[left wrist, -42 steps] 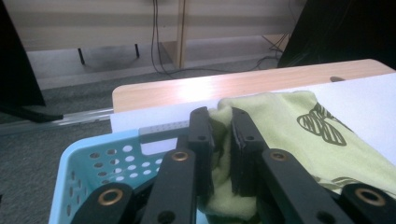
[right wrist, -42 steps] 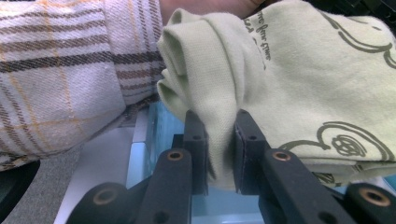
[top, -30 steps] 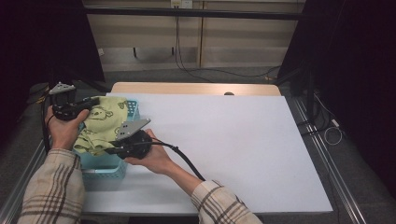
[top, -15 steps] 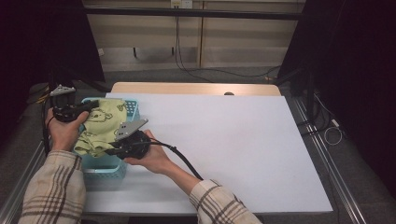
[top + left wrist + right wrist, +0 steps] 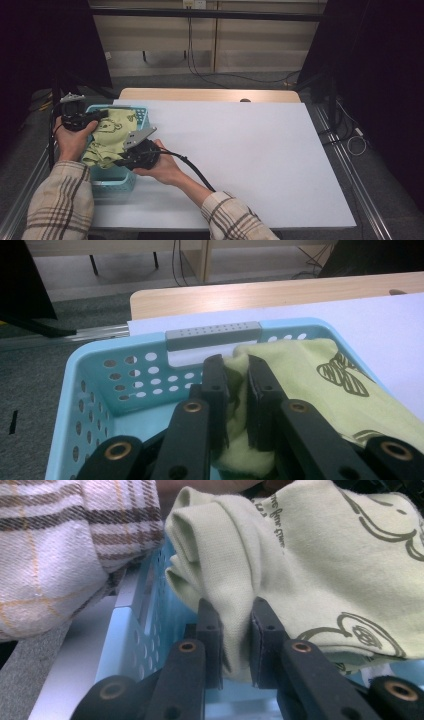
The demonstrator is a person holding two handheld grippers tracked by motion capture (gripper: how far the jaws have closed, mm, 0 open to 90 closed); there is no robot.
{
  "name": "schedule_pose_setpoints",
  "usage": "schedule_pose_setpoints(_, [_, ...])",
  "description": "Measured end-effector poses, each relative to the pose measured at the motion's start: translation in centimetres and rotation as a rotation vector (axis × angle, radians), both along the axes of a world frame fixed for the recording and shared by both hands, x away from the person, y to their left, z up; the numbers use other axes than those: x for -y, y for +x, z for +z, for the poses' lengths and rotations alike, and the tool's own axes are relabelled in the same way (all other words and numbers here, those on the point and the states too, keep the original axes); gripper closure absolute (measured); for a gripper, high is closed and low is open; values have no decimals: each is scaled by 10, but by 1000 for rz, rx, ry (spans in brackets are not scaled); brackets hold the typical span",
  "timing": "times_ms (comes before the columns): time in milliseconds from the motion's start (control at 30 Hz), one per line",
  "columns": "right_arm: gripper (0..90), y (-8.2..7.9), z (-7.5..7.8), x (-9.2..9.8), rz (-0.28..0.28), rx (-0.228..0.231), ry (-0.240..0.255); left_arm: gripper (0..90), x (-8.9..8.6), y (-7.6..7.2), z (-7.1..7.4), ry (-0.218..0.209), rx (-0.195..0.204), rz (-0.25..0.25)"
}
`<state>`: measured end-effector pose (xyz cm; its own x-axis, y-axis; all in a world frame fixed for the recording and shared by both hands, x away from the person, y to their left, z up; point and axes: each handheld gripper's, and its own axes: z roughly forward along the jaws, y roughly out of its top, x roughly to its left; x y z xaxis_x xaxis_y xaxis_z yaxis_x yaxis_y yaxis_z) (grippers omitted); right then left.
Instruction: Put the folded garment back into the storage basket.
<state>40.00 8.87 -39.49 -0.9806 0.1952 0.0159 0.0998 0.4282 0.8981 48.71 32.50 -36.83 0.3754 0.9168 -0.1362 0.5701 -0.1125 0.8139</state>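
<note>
Pale green printed cloth (image 5: 111, 135), bunched over basket (image 5: 114, 181)

The cloth (image 5: 110, 137) lies in the basket (image 5: 112, 182) at the table's (image 5: 260, 160) left edge.

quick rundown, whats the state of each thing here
left gripper: shut on the green cloth
right gripper: shut on the green cloth
green cloth: bunched, held over the basket by both grippers
blue basket: upright on the table's left edge, cloth partly inside
white table: bare beside the basket
</note>
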Motion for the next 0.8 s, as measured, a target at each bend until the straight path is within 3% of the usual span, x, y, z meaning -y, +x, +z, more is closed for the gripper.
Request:
schedule_pose_setpoints(267, [785, 2, -5, -4, -7, -9, -28, 812, -7, 2, -14, -2, -33, 29])
schedule_pose_setpoints(300, [785, 3, -6, -4, -5, -7, -27, 812, -7, 3, -15, 13, -37, 29])
schedule_pose_setpoints(333, [785, 3, -6, -5, -10, -14, -29, 812, -7, 3, -15, -1, -30, 29])
schedule_pose_setpoints(533, [785, 6, -10, -8, -4, -15, -55, 812, -3, 6, -18, 37, -31, 17])
schedule_pose_setpoints(633, [784, 6, -12, -9, -10, -26, -61, 812, -3, 8, -20, 35, -40, 18])
schedule_pose_setpoints(800, [783, 9, -14, -9, -7, -31, -70, 811, -4, 10, -24, 42, -73, 29])
